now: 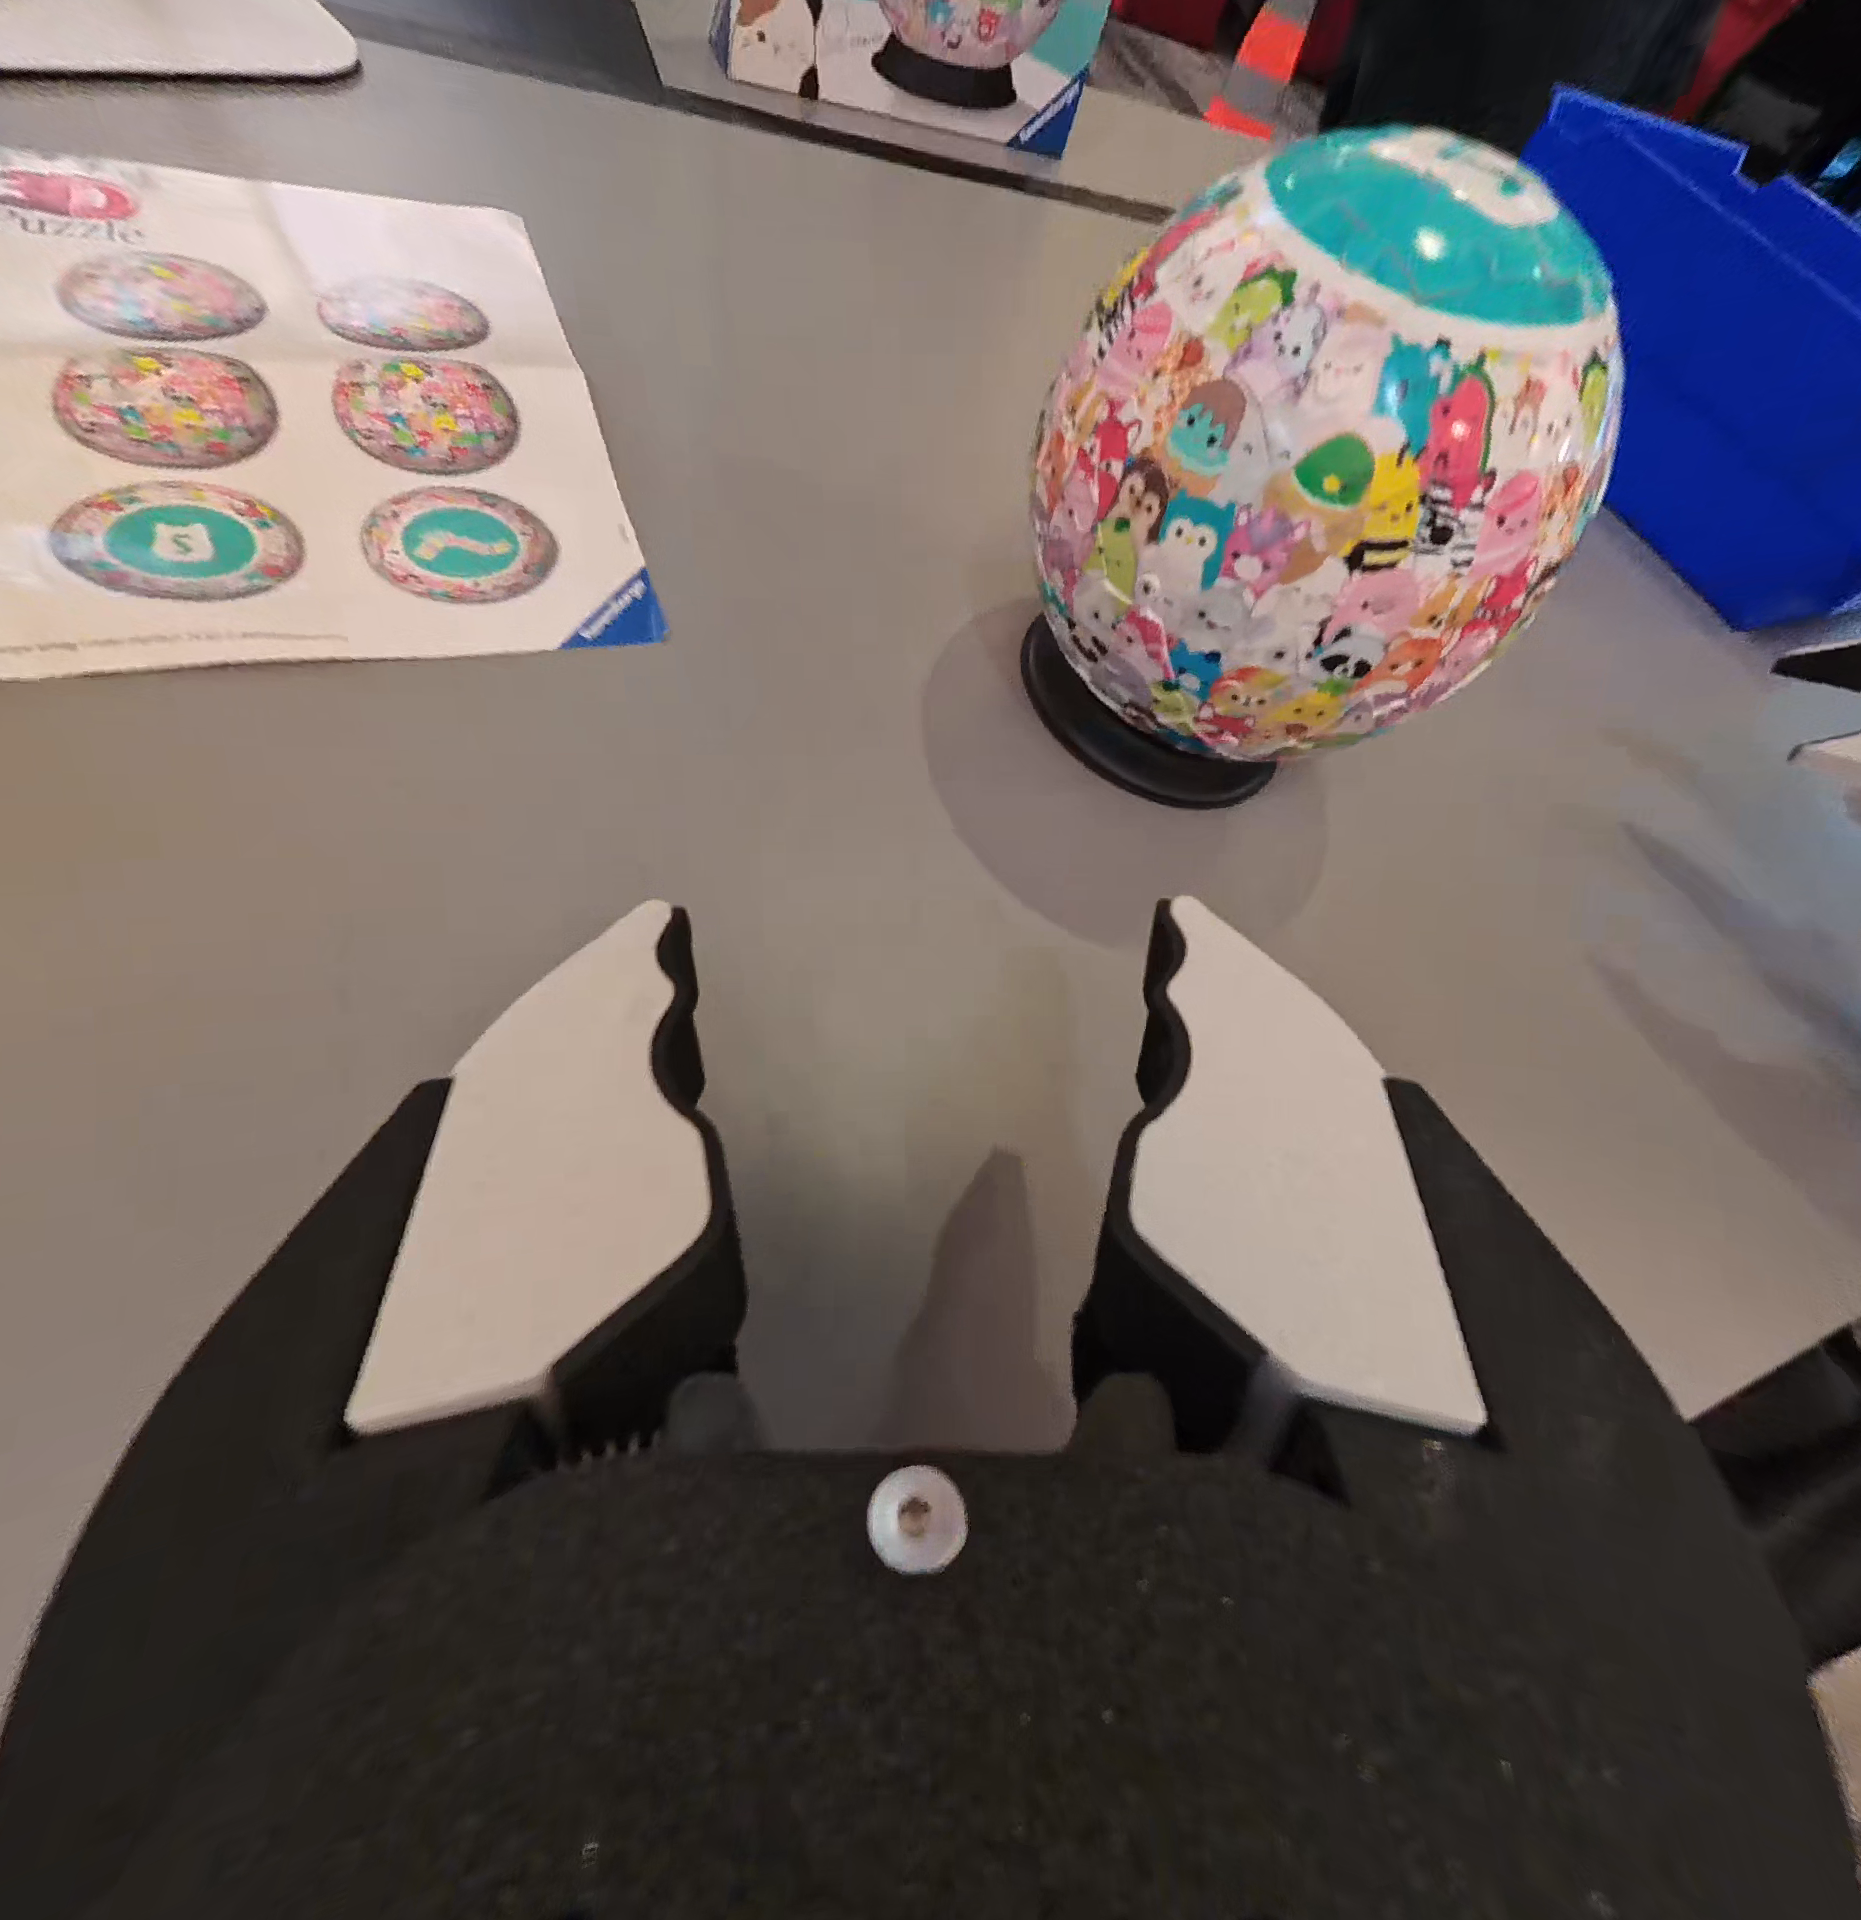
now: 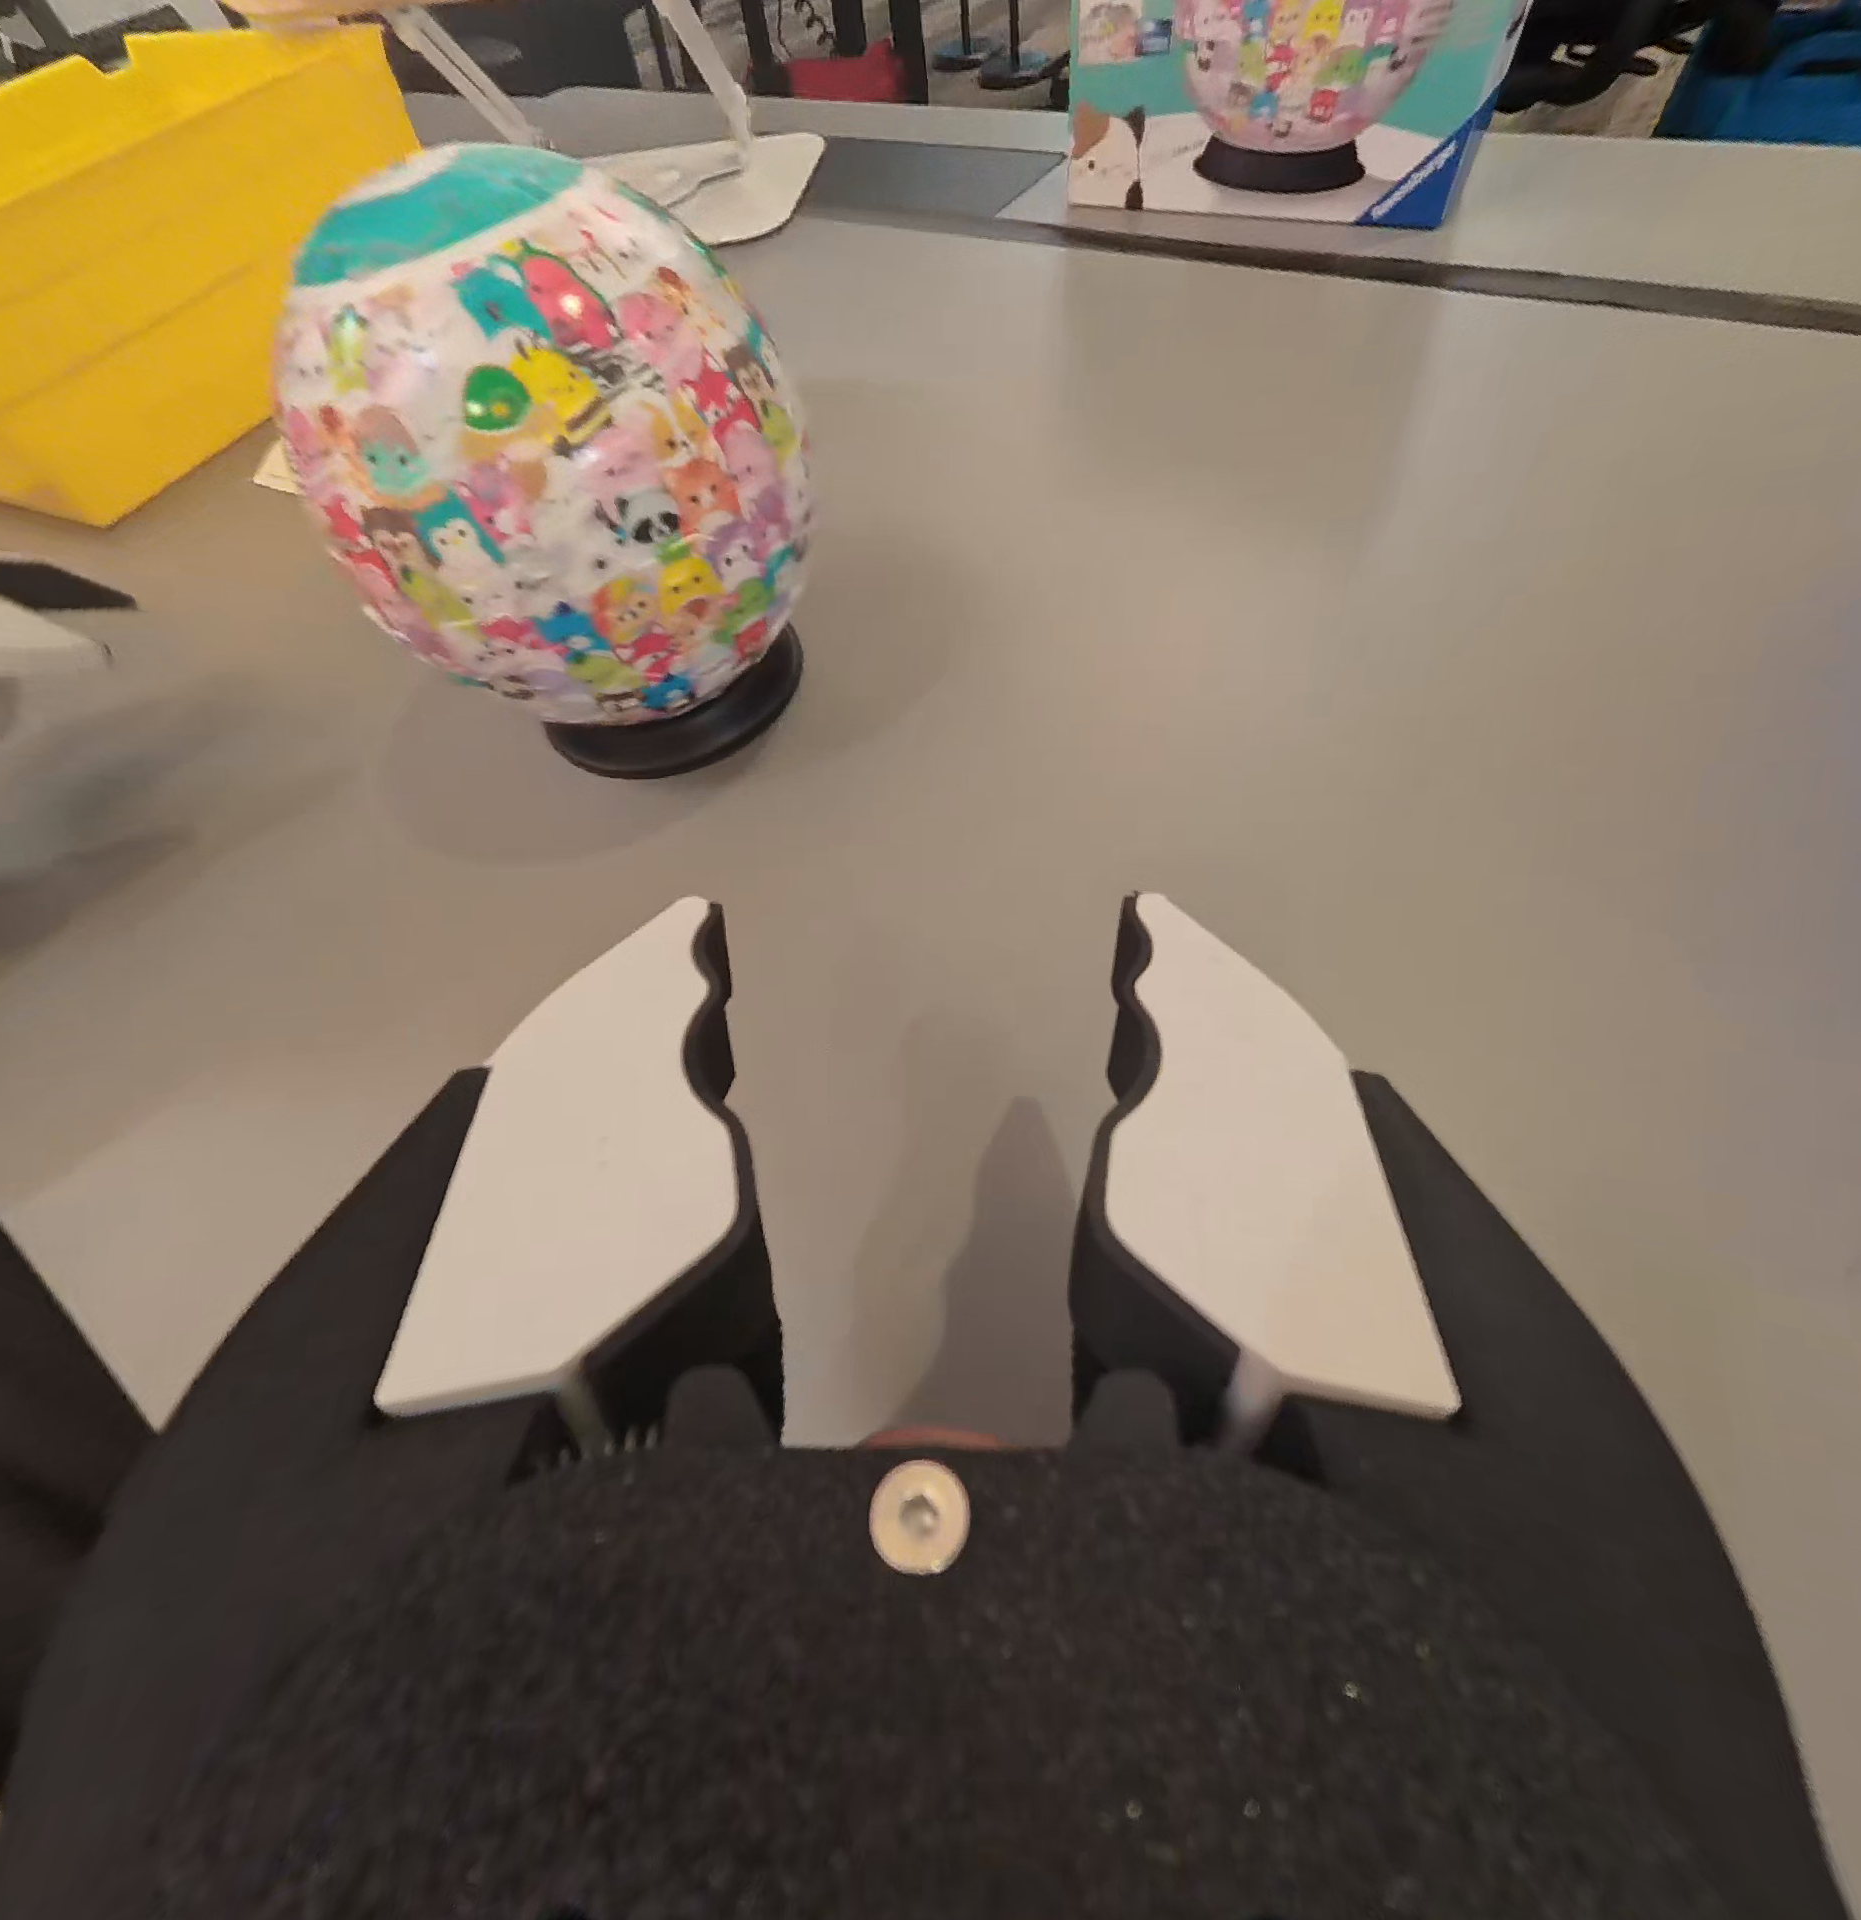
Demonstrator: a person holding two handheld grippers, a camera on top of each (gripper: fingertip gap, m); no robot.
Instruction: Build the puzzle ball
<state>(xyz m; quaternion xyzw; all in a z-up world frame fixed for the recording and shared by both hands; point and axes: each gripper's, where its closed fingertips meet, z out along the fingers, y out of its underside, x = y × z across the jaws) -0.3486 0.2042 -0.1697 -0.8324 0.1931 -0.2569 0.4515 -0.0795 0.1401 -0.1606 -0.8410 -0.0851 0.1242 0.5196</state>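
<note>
Glossy, cartoon-covered puzzle ball [image 1: 1321, 457] sits on a black ring stand [image 1: 1134, 738]; left gripper [image 1: 921, 920] and right gripper [image 2: 921, 914] both spread, empty, nearer.

Grey table [image 1: 822, 520], blue bin [image 1: 1736, 395] at right, yellow bin [image 2: 147, 260] at left, white stand base [image 2: 739, 177] behind.

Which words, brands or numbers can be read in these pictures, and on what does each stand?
I do not copy writing; only where it stands.
Instruction sheet: heading, corner logo, blurred bottom line.
Puzzle box: logo on its blue corner.
Puzzle ball: blurred marks on the teal cap, unreadable.
</note>
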